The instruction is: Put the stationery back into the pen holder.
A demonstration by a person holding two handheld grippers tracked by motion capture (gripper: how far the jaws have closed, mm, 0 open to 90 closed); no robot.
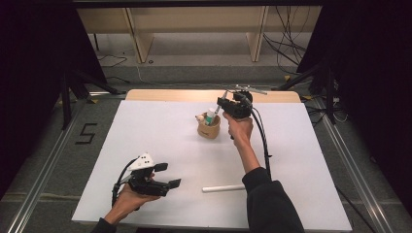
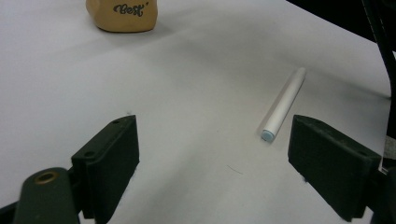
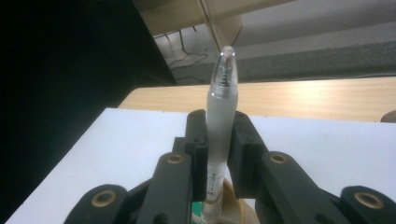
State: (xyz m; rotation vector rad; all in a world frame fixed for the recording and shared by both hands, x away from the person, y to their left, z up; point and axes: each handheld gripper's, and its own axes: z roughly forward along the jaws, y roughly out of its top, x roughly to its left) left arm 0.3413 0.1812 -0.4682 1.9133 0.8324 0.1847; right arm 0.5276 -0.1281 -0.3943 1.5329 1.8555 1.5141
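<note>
On the white desk [image 1: 160,141], the tan cup [image 1: 209,129] at far centre takes a frosted pen [image 3: 220,116] clamped in the right gripper [image 1: 219,103] jaws, next calling for release, while the left gripper [image 1: 167,175], jaws apart, waits near the white marker [image 1: 223,188].

The table [image 1: 160,145] has a white top that covers nearly all of it; only at the far edge, at 12 o'clock, a narrow strip of light wood [image 1: 194,95] is bare. Two things lie directly on the white surface. A tan cup [image 1: 209,129] with dark script lettering on its side stands upright a little beyond the middle, toward 12 o'clock. A white pen [image 1: 223,188] lies flat near the front edge, at about 5 o'clock from the cup and well apart from it, with its length almost parallel to that edge.
</note>
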